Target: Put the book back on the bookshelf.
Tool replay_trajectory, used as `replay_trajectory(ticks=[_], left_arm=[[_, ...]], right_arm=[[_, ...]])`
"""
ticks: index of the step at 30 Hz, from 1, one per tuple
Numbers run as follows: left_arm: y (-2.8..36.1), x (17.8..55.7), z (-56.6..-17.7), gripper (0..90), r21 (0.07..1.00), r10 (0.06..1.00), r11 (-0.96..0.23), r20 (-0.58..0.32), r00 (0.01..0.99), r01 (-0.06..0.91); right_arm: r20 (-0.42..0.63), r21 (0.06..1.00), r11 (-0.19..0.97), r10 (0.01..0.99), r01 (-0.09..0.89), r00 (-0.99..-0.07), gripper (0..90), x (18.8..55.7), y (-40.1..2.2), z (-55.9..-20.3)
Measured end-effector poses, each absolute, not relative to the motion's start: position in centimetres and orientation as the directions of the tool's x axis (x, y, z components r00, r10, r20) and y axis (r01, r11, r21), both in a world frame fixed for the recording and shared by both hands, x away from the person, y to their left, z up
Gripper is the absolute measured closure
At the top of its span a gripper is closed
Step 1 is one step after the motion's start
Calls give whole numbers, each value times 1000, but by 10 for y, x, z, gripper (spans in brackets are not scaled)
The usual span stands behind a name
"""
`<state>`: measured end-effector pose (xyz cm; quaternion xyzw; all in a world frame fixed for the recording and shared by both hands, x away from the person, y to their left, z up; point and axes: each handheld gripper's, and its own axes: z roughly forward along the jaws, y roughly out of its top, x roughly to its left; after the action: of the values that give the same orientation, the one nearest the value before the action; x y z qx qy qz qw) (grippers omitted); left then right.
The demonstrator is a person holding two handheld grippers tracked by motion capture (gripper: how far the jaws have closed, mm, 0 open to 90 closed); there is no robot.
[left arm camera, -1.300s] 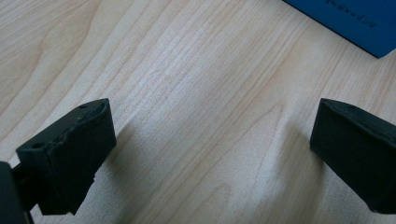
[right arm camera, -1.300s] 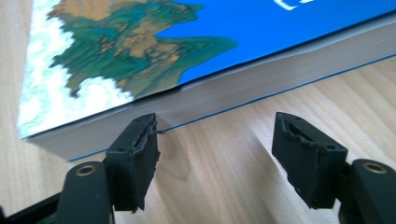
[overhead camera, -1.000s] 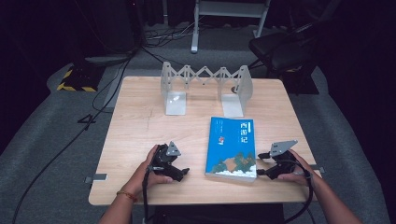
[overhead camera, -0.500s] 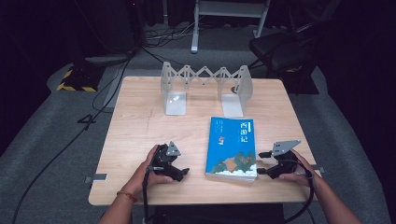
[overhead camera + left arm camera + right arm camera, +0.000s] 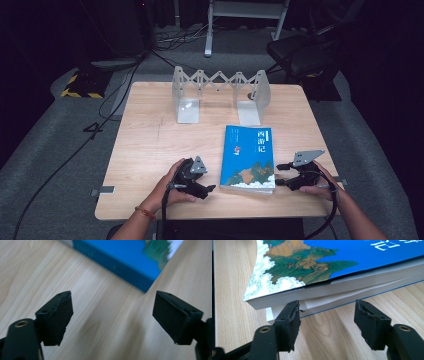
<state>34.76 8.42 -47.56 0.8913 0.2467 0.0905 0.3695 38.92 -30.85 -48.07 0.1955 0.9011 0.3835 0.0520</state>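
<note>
Both claws rest low at the near edge of the wooden table, each in a person's hand, and both are released, gripping nothing. Seen from the high view, the left claw sits just left of the blue book, pointing right toward its near left corner; the left hand wraps the body from behind, with an orange band on the wrist. From the left claw's own camera, the jaws stand wide apart over bare wood grain, and the book's dark blue spine and corner lie ahead of them, apart from both pads. The right claw lies just beside the book's near right edge, held by the right hand. Its camera looks straight at the page edges: the cover, blue with a green and ochre landscape and white waves, lifts slightly at the corner, and the jaws stand open close in front of the stacked pages, one pad very near the lower block. Farther back on the table stands a pale folding book rack, well apart from the book.
</note>
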Motion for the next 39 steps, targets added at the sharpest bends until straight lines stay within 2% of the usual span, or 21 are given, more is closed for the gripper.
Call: replay_trajectory(ticks=[5, 7, 14, 20, 29, 34, 35, 37, 39], left_arm=[[60, 338, -467, 168, 712, 458, -627, 10, 889, 315], [39, 331, -463, 170, 714, 403, -650, 34, 914, 260], [-2, 333, -461, 172, 711, 341, -670, 41, 939, 212], [-22, 332, -461, 175, 719, 315, -672, 65, 947, 175], [-35, 329, -467, 176, 742, 354, -650, 108, 929, 161], [-38, 328, -466, 228, 754, 407, -634, 136, 903, 172], [-39, 329, -466, 295, 755, 430, -630, 144, 891, 182], [-39, 331, -465, 306, 767, 450, -610, 125, 884, 202], [-39, 332, -464, 368, 772, 465, -602, 130, 876, 205]], right_arm=[[59, 709, 631, 391, 314, -919, 389, 389, -308, -481], [51, 709, 638, 382, 302, -923, 389, 387, -307, -480], [30, 725, 638, 347, 260, -937, 362, 379, -294, -473], [43, 766, 579, 388, 279, -921, 361, 378, -292, -460], [62, 802, 511, 442, 308, -895, 359, 380, -283, -448], [63, 815, 489, 459, 311, -886, 360, 381, -277, -443], [57, 818, 485, 468, 309, -882, 359, 381, -274, -441], [48, 818, 487, 470, 304, -882, 359, 382, -271, -439], [45, 822, 483, 471, 301, -881, 360, 382, -271, -439]])
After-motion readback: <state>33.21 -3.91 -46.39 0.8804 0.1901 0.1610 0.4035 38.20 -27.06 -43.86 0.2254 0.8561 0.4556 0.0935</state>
